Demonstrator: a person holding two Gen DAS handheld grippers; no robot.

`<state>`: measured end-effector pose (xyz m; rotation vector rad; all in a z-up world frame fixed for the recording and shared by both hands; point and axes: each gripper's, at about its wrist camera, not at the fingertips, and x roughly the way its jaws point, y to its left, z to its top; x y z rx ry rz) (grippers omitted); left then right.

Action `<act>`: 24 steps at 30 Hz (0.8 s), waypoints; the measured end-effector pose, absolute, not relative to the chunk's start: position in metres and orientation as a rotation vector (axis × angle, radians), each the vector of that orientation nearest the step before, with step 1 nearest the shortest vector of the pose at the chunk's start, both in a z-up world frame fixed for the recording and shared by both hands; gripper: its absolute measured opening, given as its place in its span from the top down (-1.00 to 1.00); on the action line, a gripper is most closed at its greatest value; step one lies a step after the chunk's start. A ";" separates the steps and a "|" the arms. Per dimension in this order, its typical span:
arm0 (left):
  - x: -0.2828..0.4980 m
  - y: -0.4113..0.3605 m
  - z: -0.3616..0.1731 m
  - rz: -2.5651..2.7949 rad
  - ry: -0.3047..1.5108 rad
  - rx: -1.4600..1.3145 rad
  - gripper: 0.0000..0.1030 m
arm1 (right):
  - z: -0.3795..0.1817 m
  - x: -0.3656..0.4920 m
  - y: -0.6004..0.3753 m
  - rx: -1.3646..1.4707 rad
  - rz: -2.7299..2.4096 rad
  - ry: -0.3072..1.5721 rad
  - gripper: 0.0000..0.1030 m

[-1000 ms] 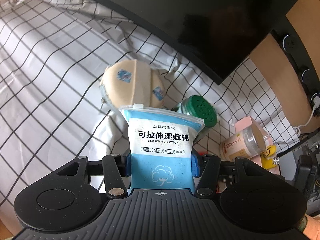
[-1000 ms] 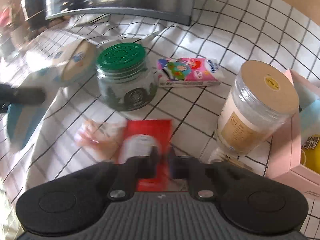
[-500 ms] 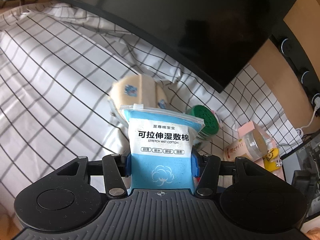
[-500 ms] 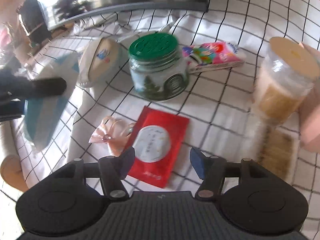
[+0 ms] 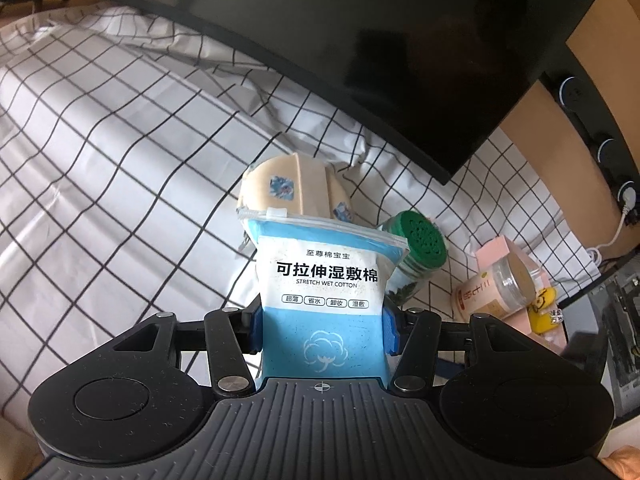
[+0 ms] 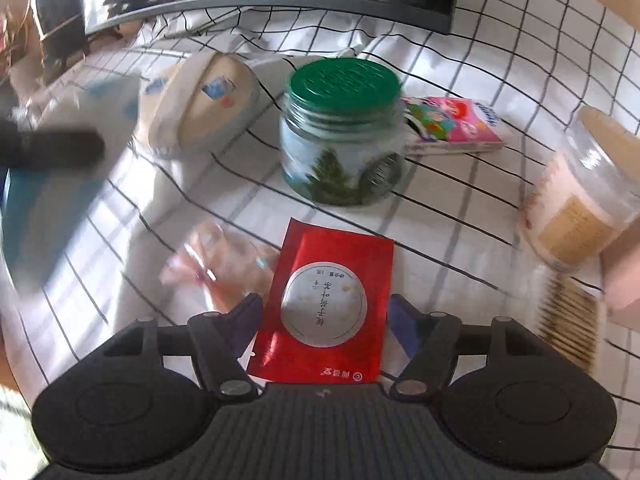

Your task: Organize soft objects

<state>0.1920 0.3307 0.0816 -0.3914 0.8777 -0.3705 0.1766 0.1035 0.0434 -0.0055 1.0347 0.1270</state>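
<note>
My left gripper (image 5: 323, 330) is shut on a blue and white pouch of stretch wet cotton (image 5: 325, 292) and holds it upright above the checked cloth. A beige round soft pack (image 5: 294, 192) lies behind it; it also shows in the right wrist view (image 6: 202, 104). My right gripper (image 6: 324, 320) is open, its fingers on either side of a red sachet (image 6: 328, 300) that lies flat on the cloth. A pink bow in clear wrap (image 6: 218, 260) lies just left of the sachet. A pink tissue pack (image 6: 452, 124) lies behind the jar.
A green-lidded glass jar (image 6: 344, 132) stands mid-table. A clear tub with a tan lid (image 6: 584, 200) and a wooden comb (image 6: 568, 320) are at the right. A pink box (image 5: 500, 252) is beside the tub. A dark monitor (image 5: 360, 40) spans the back.
My left gripper has risen and pulled back with the pouch. My right gripper opened from shut and now straddles the red sachet, closer to it than half a second ago.
</note>
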 end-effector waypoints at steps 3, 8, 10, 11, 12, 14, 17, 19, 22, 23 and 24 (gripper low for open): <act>0.194 0.331 0.083 -0.383 0.868 -0.395 -0.11 | 0.044 0.164 0.081 0.001 0.146 1.015 -0.35; 0.197 0.324 0.081 -0.401 0.885 -0.377 -0.11 | 0.040 0.156 0.073 -0.035 0.161 0.982 -0.47; 0.197 0.321 0.080 -0.408 0.891 -0.369 -0.11 | 0.038 0.156 0.076 -0.013 0.120 0.965 -0.51; 0.197 0.320 0.079 -0.410 0.896 -0.363 -0.11 | 0.038 0.157 0.078 -0.010 0.112 0.960 -0.50; 0.196 0.320 0.078 -0.411 0.901 -0.359 -0.11 | 0.038 0.157 0.081 -0.010 0.110 0.956 -0.33; 0.195 0.320 0.076 -0.408 0.912 -0.351 -0.11 | 0.042 0.158 0.087 -0.030 0.137 0.949 0.09; 0.193 0.322 0.074 -0.403 0.920 -0.350 -0.11 | 0.048 0.159 0.093 -0.066 0.175 0.959 0.55; 0.193 0.325 0.073 -0.399 0.921 -0.358 -0.11 | 0.050 0.159 0.092 -0.058 0.182 0.965 0.70; 0.192 0.326 0.072 -0.397 0.922 -0.363 -0.11 | 0.055 0.159 0.085 0.010 0.194 0.980 0.89; 0.191 0.326 0.072 -0.398 0.922 -0.365 -0.11 | 0.058 0.159 0.083 0.034 0.200 0.981 0.90; 0.191 0.327 0.072 -0.397 0.922 -0.367 -0.11 | 0.061 0.158 0.081 0.049 0.207 0.980 0.90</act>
